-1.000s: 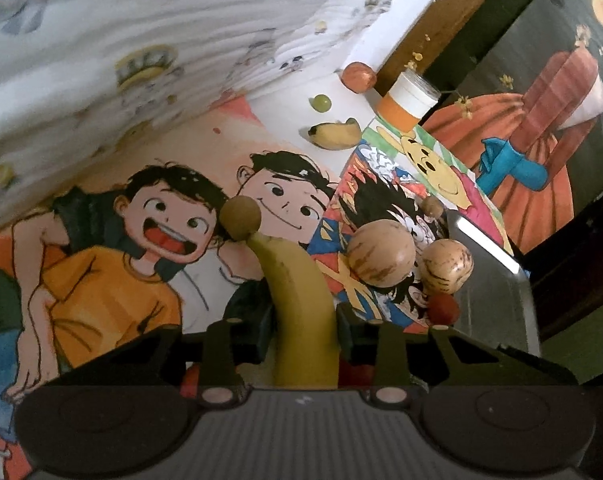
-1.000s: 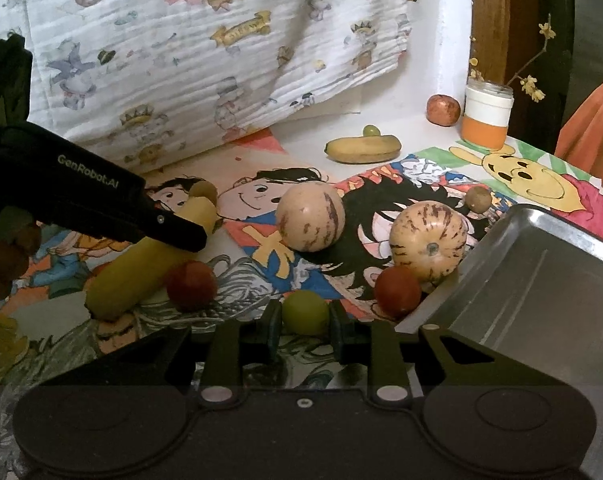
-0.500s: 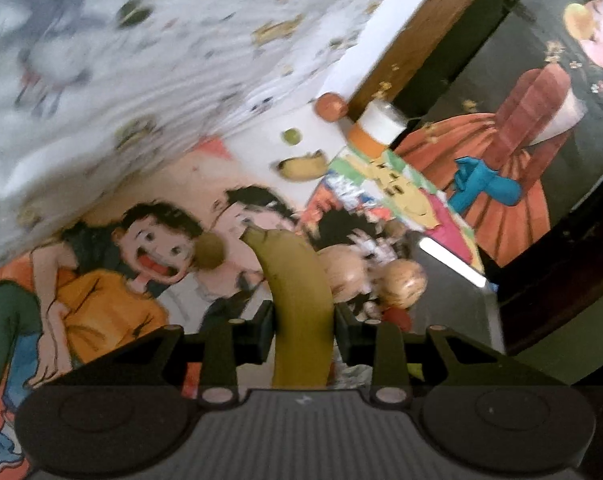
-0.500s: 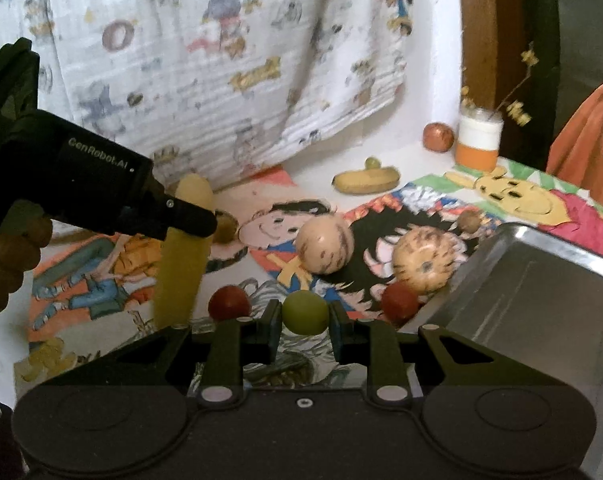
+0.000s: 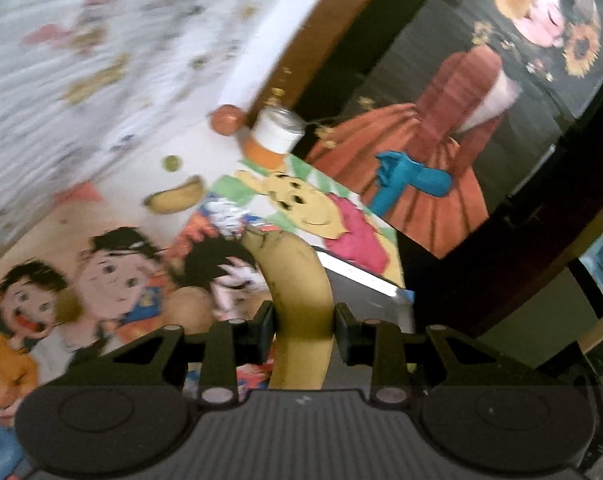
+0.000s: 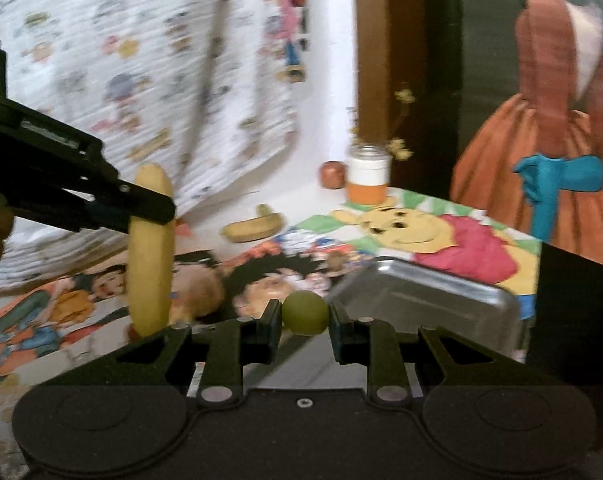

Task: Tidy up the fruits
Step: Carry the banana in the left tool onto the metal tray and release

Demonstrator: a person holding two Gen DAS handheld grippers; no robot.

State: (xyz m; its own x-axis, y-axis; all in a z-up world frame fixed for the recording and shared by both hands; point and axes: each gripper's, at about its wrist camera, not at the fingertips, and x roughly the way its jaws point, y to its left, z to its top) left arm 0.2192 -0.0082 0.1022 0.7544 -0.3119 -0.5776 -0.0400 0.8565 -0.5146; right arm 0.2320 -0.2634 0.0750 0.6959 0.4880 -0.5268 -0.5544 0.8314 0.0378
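My left gripper (image 5: 304,334) is shut on a yellow banana (image 5: 297,300) and holds it in the air; in the right wrist view the banana (image 6: 149,248) hangs upright from that gripper (image 6: 149,210) at the left. My right gripper (image 6: 304,330) is shut on a small green round fruit (image 6: 304,313), lifted above the cartoon mat. The metal tray (image 6: 441,284) lies just right of it; its rim shows in the left wrist view (image 5: 361,276). A striped round melon (image 6: 199,290) sits on the mat.
A second banana (image 6: 253,228), a small green fruit (image 5: 171,163), a red apple (image 6: 332,173) and an orange-and-white jar (image 6: 368,178) stand at the back. A patterned cloth (image 6: 141,60) hangs behind. The table edge drops off right of the tray.
Both grippers have risen off the mat with their fruit and swung right toward the tray. The banana now hangs upright in the air.
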